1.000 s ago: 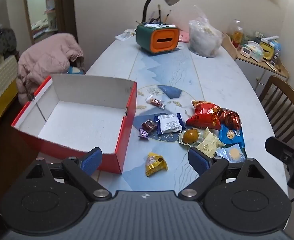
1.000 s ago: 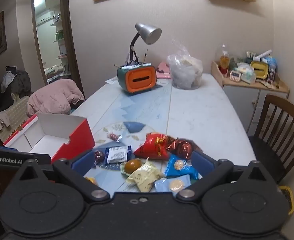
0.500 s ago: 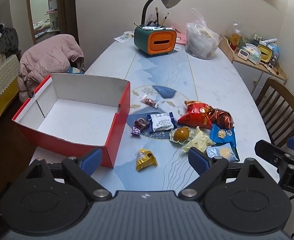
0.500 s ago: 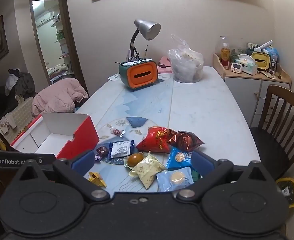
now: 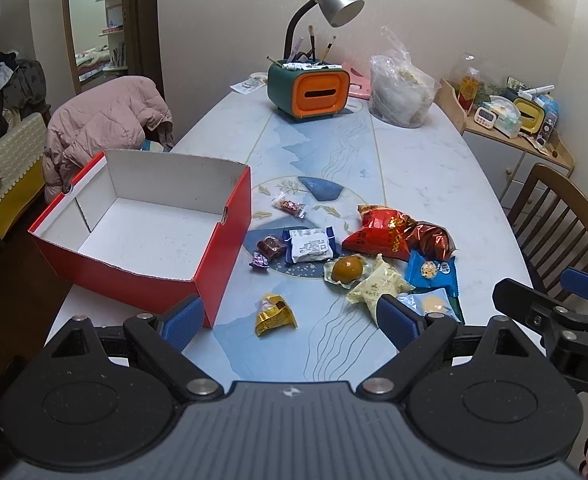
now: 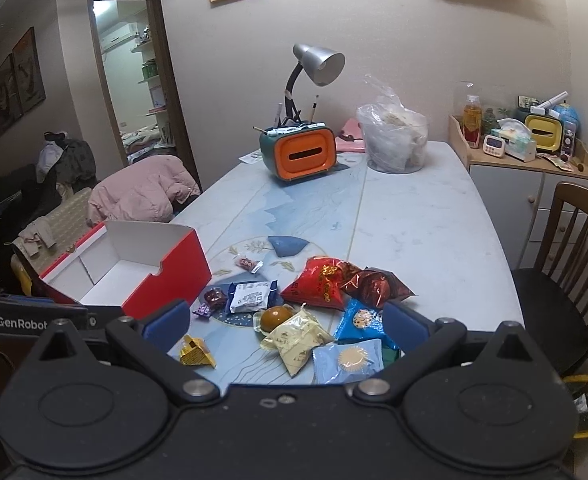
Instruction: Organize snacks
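An empty red cardboard box with a white inside stands on the table's left; it also shows in the right wrist view. Several wrapped snacks lie to its right: a red bag, a white-blue pack, a round orange cake, a cream packet, a blue cookie pack and a yellow wrapper. My left gripper is open and empty above the near edge, over the yellow wrapper. My right gripper is open and empty above the snacks.
An orange-green pen holder with a lamp and a clear plastic bag stand at the table's far end. A wooden chair stands at the right, a chair with a pink jacket at the left, a cabinet at the back right.
Both grippers have pulled back and risen a little, so the box and snacks sit farther away in view. Both stay open and empty.
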Demonstrator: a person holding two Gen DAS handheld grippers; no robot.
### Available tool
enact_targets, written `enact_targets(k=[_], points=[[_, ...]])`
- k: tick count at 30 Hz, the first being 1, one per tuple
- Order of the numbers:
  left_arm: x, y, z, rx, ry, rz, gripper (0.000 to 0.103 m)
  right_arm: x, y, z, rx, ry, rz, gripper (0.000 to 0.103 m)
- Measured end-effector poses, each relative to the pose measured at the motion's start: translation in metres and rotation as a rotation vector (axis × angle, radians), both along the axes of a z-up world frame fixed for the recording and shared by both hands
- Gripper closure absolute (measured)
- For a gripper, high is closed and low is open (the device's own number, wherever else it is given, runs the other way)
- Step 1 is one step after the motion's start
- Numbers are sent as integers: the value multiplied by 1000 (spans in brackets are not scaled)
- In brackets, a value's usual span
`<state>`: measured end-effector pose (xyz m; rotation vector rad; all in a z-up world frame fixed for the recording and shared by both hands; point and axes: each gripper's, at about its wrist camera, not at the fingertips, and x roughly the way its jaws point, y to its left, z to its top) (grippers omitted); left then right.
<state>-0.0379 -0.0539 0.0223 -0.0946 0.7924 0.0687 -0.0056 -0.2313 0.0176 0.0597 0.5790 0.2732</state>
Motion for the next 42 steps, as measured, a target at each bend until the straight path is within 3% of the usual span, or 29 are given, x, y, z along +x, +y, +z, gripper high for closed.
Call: enact_targets(k=[20, 42], points=[[-4, 23, 10, -1, -32, -120, 9, -14, 20, 8, 11, 4, -99, 1], [-8, 51, 11, -22, -57, -247, 9, -38, 59, 15, -2, -62, -193, 1]])
